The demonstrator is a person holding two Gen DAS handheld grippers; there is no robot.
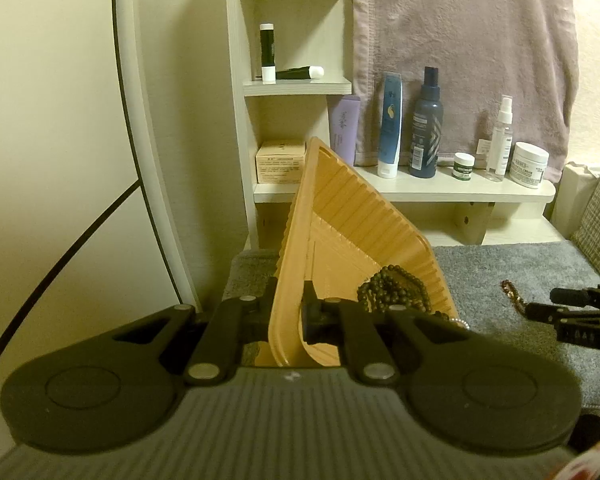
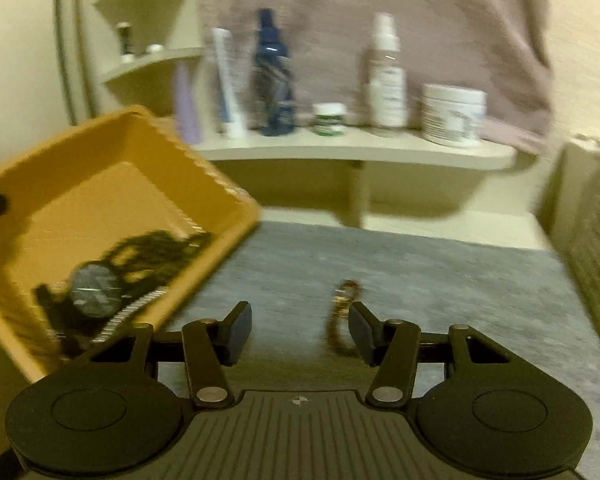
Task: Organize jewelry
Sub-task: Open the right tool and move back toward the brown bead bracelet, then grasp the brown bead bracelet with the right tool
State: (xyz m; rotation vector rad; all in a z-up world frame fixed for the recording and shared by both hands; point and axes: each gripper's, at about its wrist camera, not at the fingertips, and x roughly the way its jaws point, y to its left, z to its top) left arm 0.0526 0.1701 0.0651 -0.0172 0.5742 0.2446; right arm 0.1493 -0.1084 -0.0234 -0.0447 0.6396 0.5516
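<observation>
Left hand-held gripper [image 1: 290,312]: jaws pressed together on the near rim of the orange ribbed plastic tray [image 1: 340,216], pinching its wall. The tray is tilted, far corner raised toward the white shelf unit [image 1: 460,192].

In the tray: a dark beaded necklace [image 1: 392,292], a dark round-faced wristwatch [image 2: 94,294] and a silver link bracelet [image 2: 134,316], all gathered at the low corner.

Right hand-held gripper [image 2: 300,330]: jaws spread, nothing between the pads. Just ahead of its right finger a gold-brown chain bracelet [image 2: 342,316] lies on the grey carpet-like mat [image 2: 420,280], outside the tray and to the right of it. Contact between finger and chain: cannot tell, the right wrist view is motion-blurred.

The shelf carries a dark blue spray bottle [image 1: 426,128], a blue and white tube [image 1: 391,128], a clear pump bottle [image 1: 500,140] and a white cream jar [image 1: 530,164], with a mauve towel [image 1: 460,40] hanging behind.
</observation>
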